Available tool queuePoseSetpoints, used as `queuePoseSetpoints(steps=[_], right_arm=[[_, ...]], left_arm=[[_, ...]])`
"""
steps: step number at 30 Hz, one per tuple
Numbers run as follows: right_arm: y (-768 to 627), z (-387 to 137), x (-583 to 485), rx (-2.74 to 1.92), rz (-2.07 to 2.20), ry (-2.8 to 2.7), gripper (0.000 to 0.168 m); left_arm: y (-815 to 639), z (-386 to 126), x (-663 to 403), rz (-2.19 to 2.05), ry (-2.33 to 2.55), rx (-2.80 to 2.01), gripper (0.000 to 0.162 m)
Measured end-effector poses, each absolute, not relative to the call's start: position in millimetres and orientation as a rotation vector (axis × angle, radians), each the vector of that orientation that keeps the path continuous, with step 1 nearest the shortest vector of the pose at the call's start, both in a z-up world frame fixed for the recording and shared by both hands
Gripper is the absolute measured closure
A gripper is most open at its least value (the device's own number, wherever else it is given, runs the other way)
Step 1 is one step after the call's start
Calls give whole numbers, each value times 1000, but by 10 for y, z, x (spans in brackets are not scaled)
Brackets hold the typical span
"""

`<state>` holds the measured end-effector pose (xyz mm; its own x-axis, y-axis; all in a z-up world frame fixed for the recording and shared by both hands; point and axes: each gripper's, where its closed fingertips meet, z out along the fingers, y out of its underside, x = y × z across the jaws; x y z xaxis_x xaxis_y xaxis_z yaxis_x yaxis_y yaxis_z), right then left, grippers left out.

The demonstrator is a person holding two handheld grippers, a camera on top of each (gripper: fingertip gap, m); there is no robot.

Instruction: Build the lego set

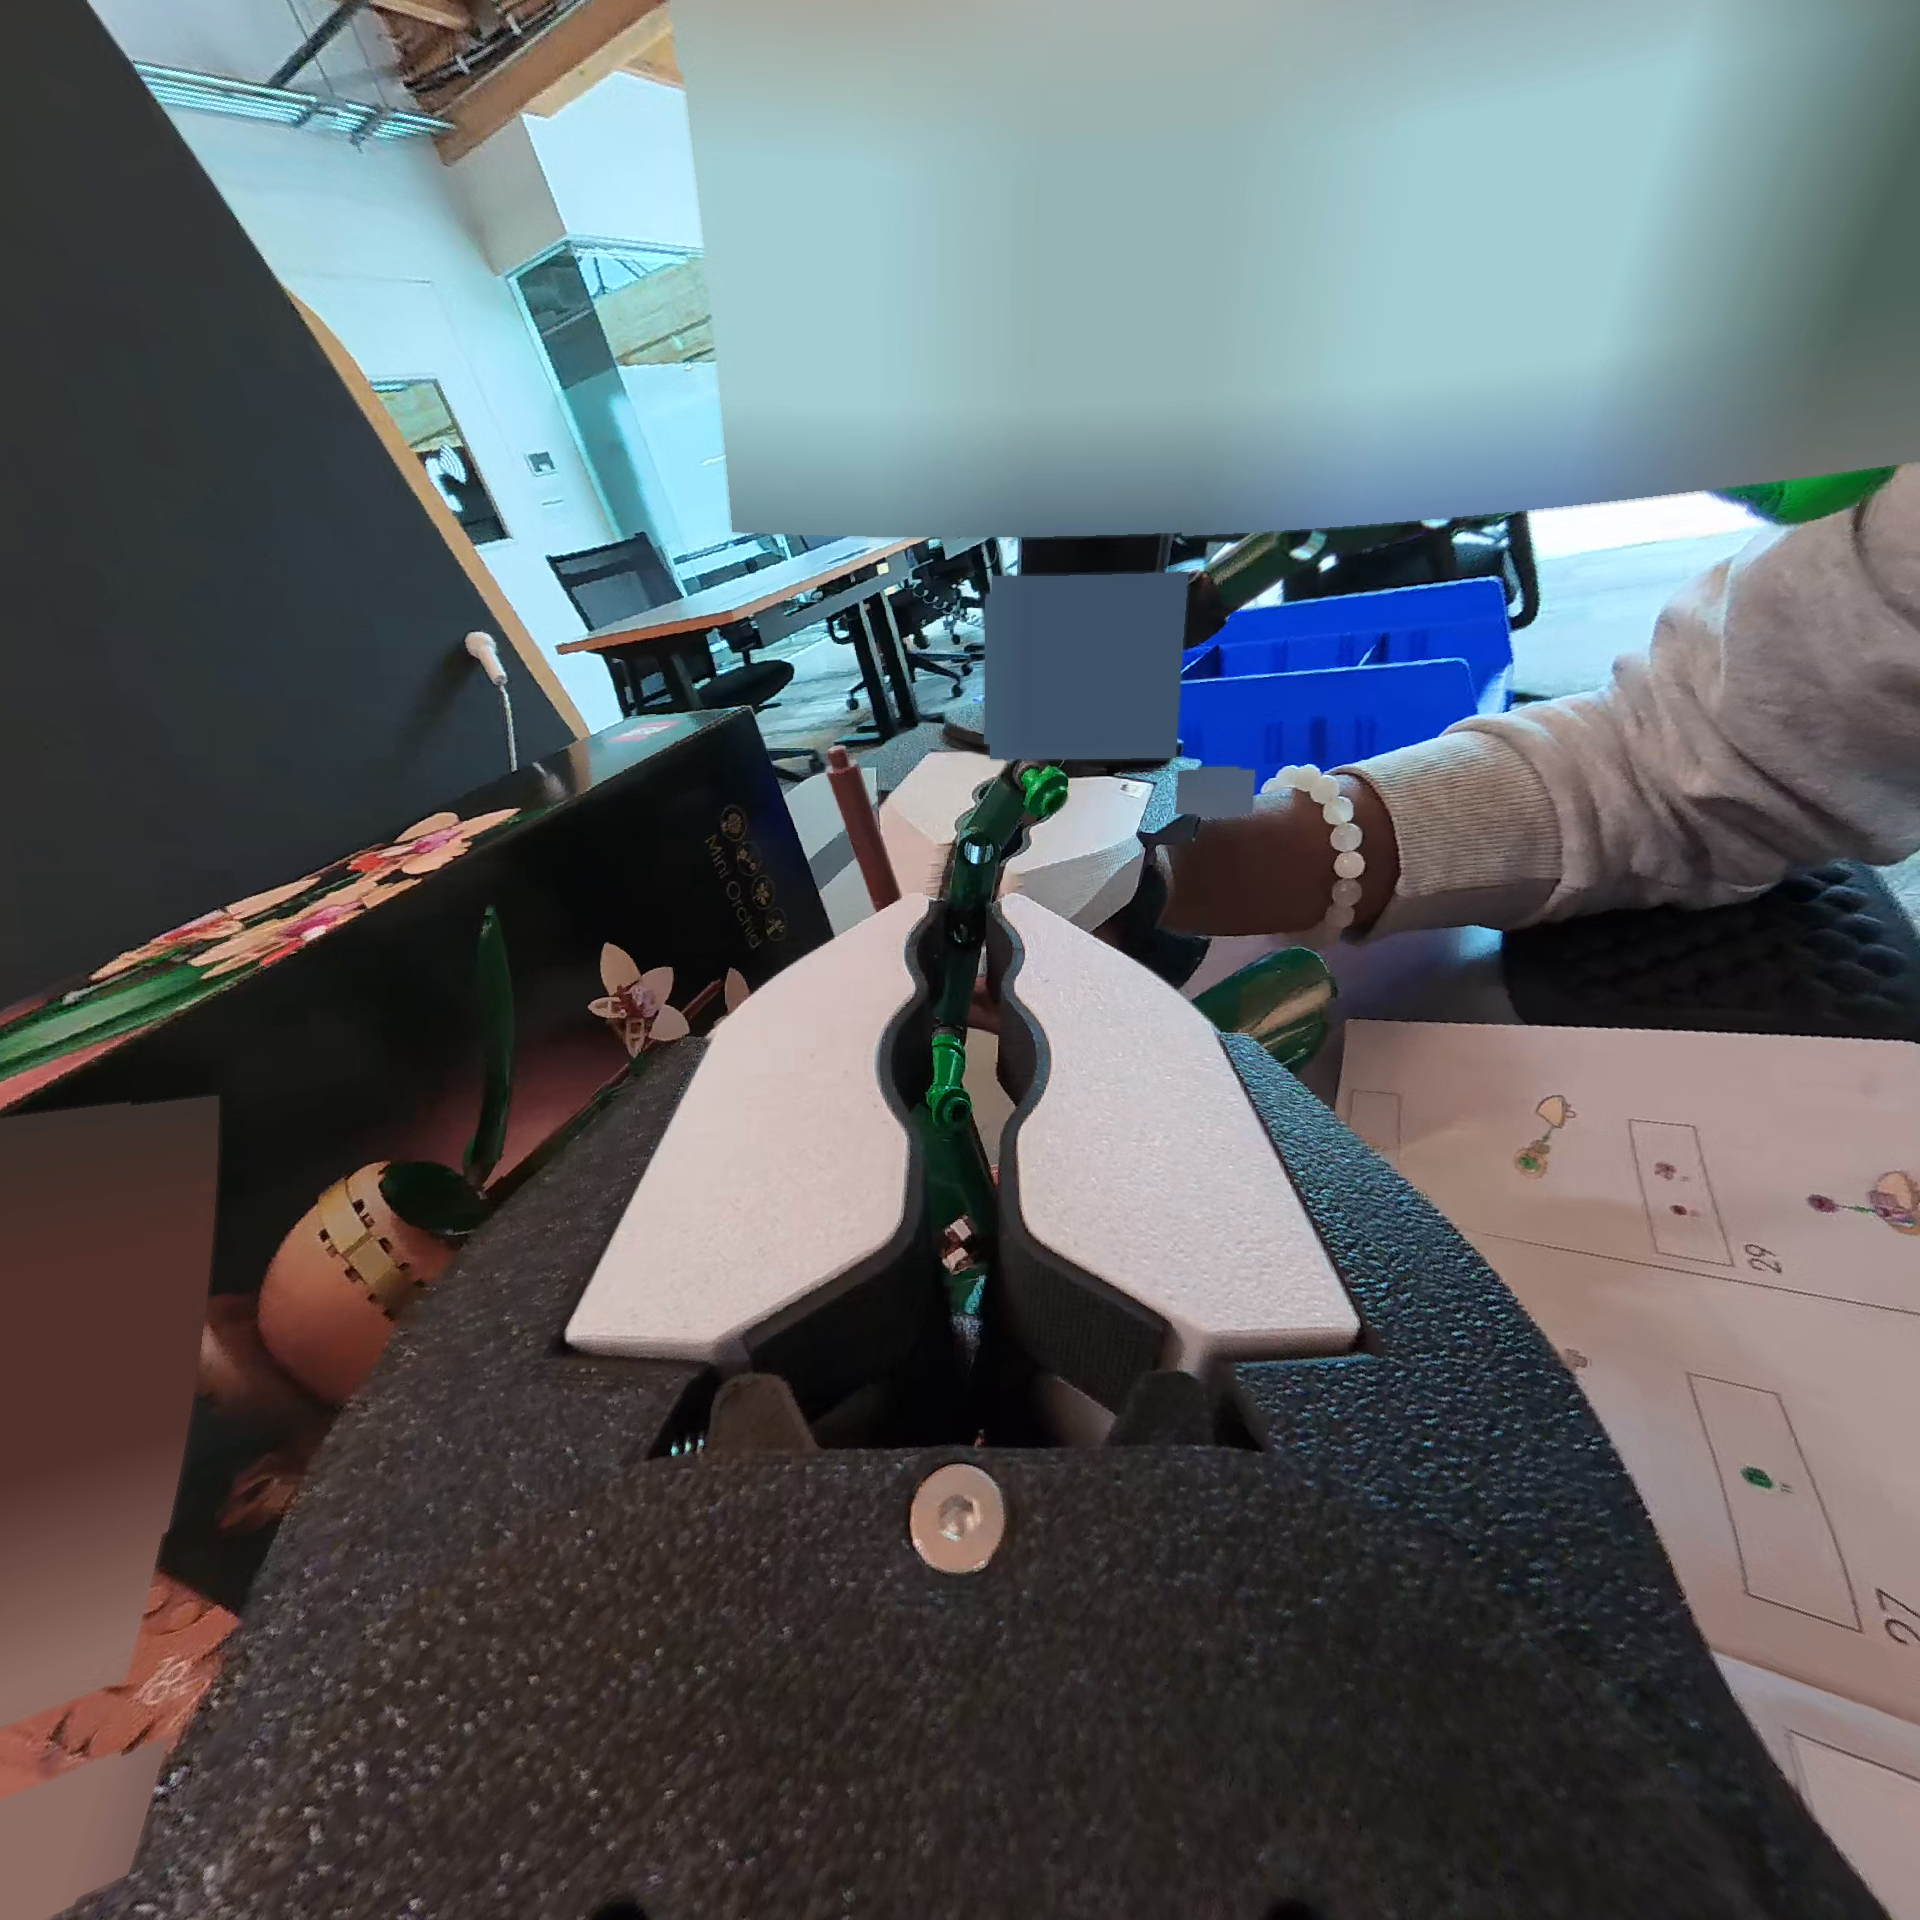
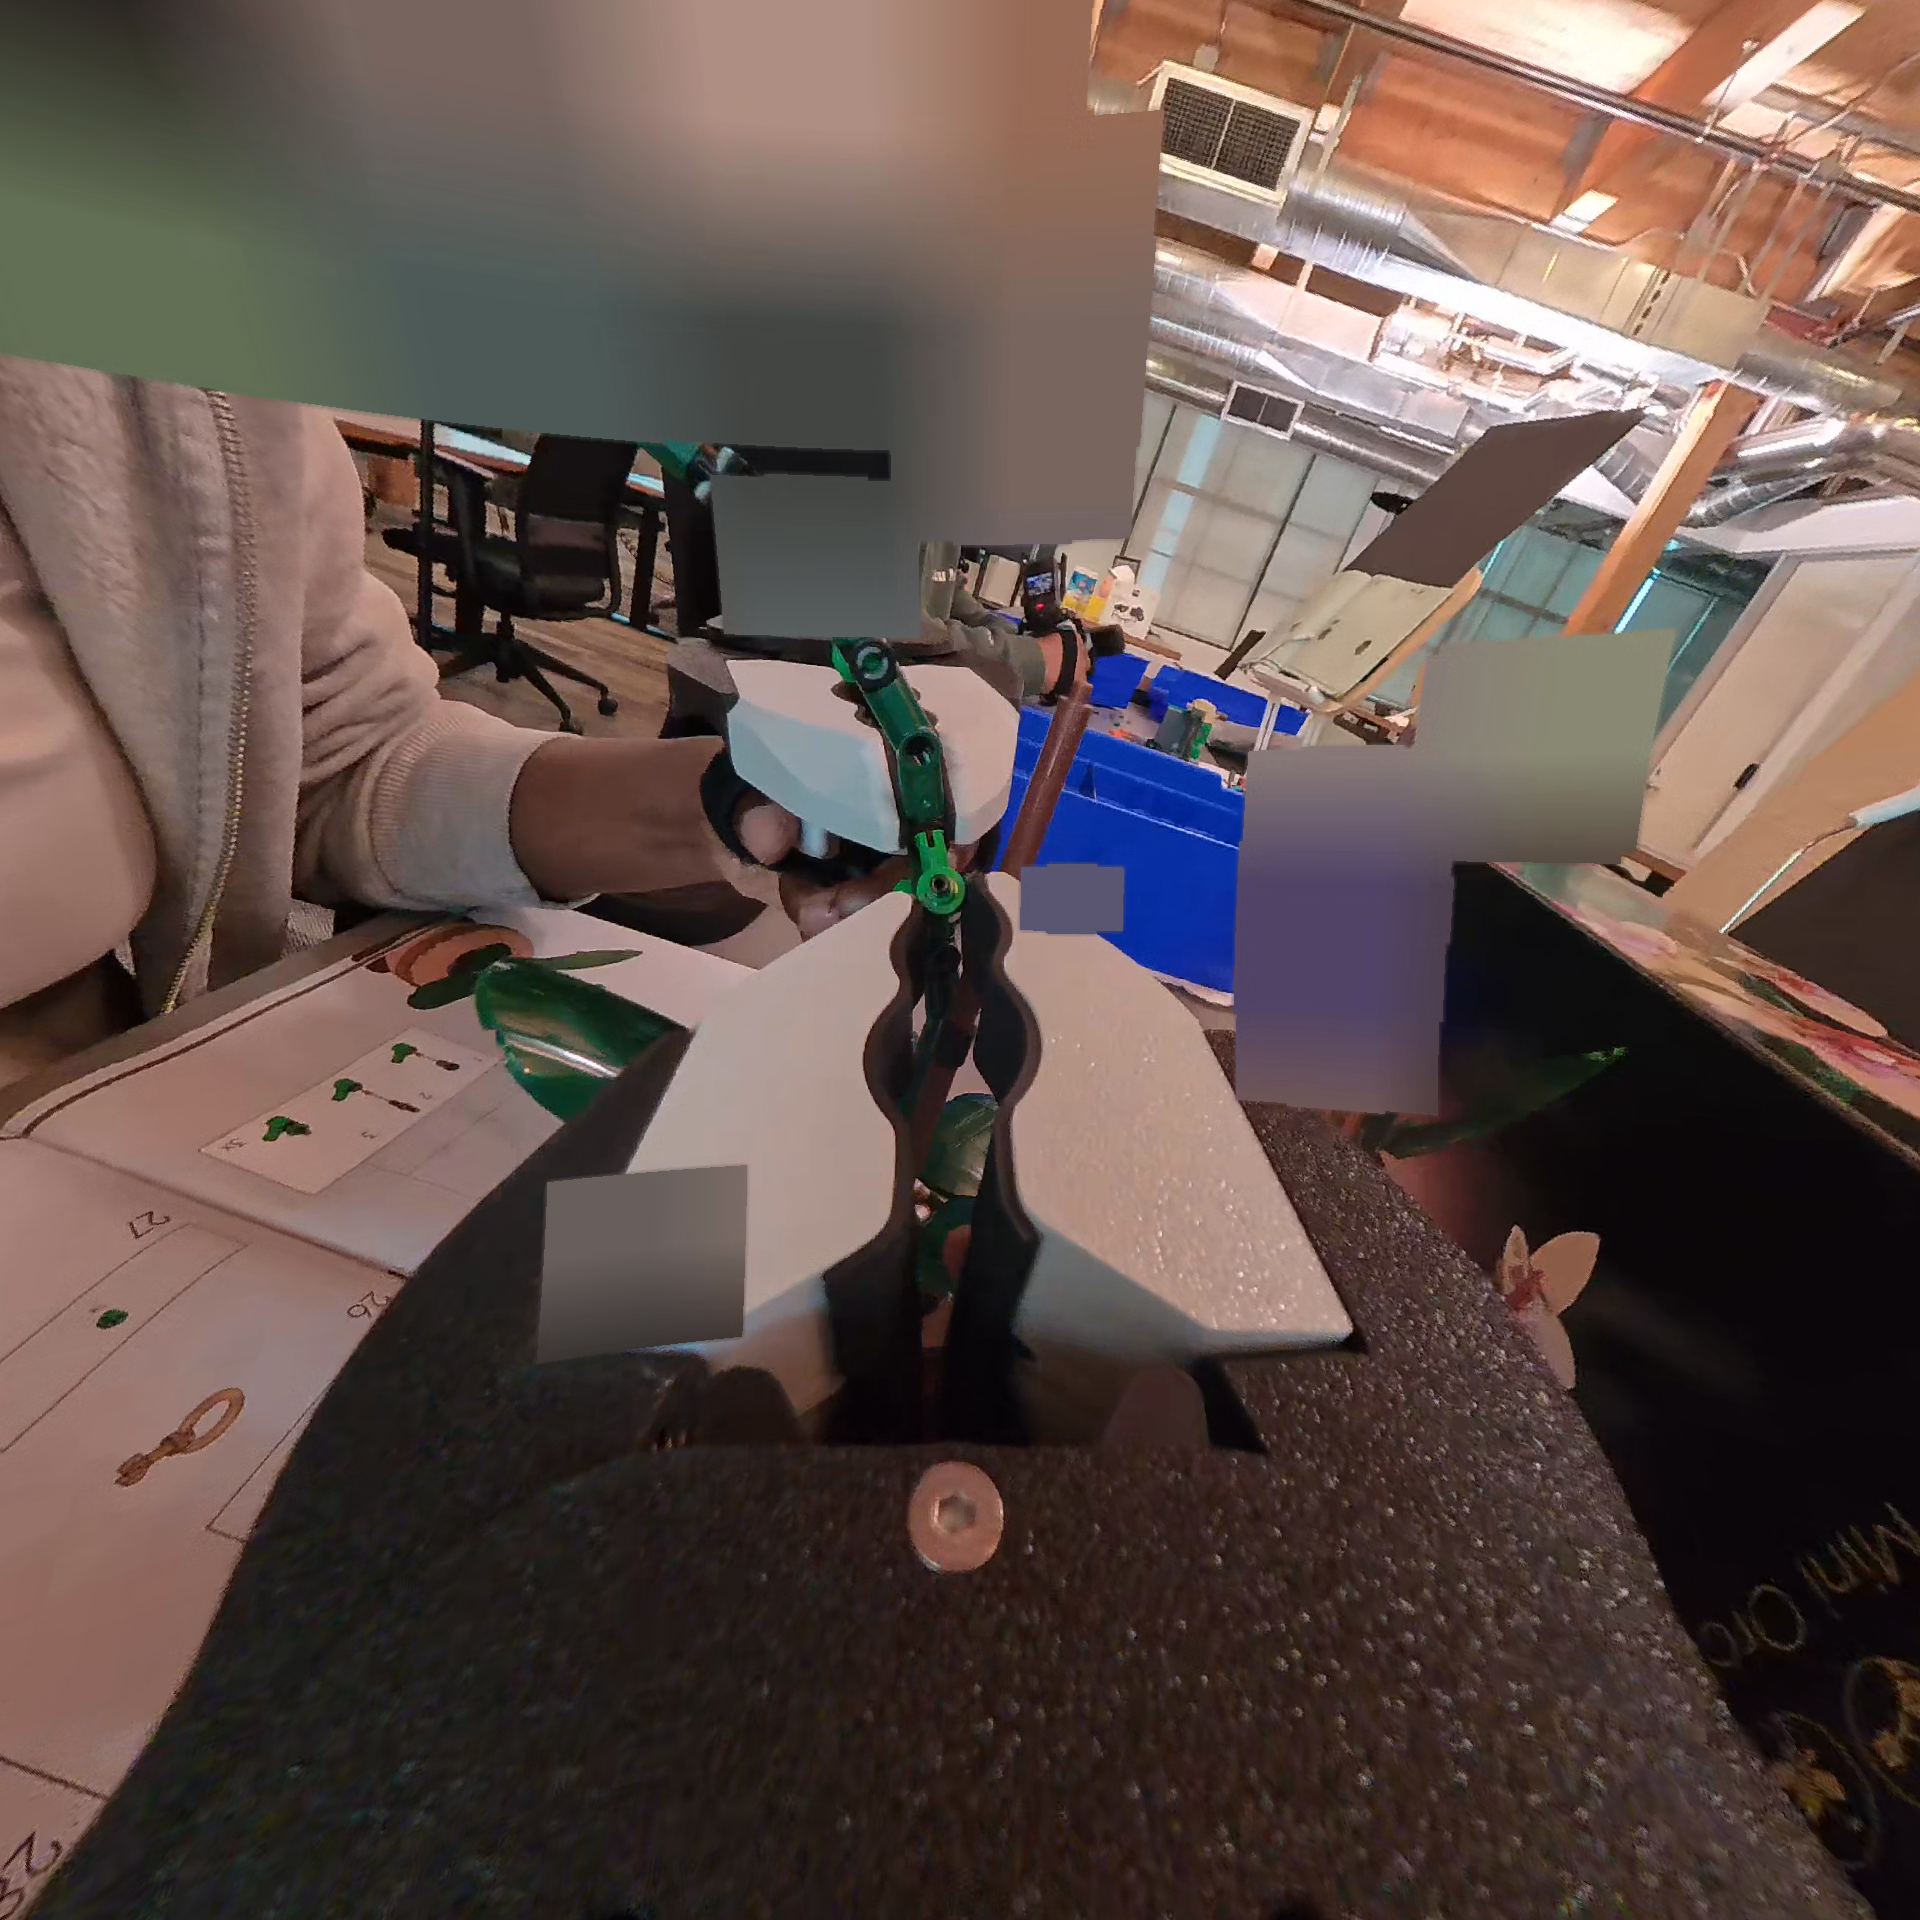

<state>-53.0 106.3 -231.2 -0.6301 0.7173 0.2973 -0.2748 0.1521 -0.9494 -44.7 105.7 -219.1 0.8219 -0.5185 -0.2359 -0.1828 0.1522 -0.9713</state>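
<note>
far left of the left wrist view i see the dark lego box w/ orchid pics (image 1: 436, 935). centre: my left gripper (image 1: 961, 935), jaws narrow, clamped on the jointed green lego stem (image 1: 951, 997). right: open instruction booklet (image 1: 1662, 1299). right wrist view centre: my right gripper (image 2: 951, 935), jaws narrow, pinching the same stem (image 2: 914, 758) beside a brown rod (image 2: 1044, 790).

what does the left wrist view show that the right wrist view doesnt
Only the left wrist view shows a white bead bracelet on the person's wrist. Only the right wrist view shows ceiling ducts and a zipped grey jacket. Both show the green stem, brown rod, instruction booklet and blue bins.
</note>
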Motion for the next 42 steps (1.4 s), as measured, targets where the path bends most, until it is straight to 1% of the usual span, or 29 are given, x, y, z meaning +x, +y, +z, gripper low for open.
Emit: queuePoseSetpoints(steps=[4, 10, 17, 22, 42], right_arm=[[1088, -2289, -514, -426, 1502, -1693, 162], [1113, -2272, -534, -403, 1091, -1811, 162], [1113, -2267, -502, -395, 980, -1852, 162], [1099, -2254, -475, -337, 816, -1879, 162], [1115, -2231, -484, -290, 833, -1898, 162]], left_arm=[[1065, -2190, -456, -234, 611, -1421, 155], [1064, -2185, -484, -181, 617, -1428, 155], [1066, -2199, -464, -159, 618, -1469, 155], [1062, -2205, -452, -140, 623, -1494, 155], [1071, -2213, -436, -227, 658, -1543, 155]])
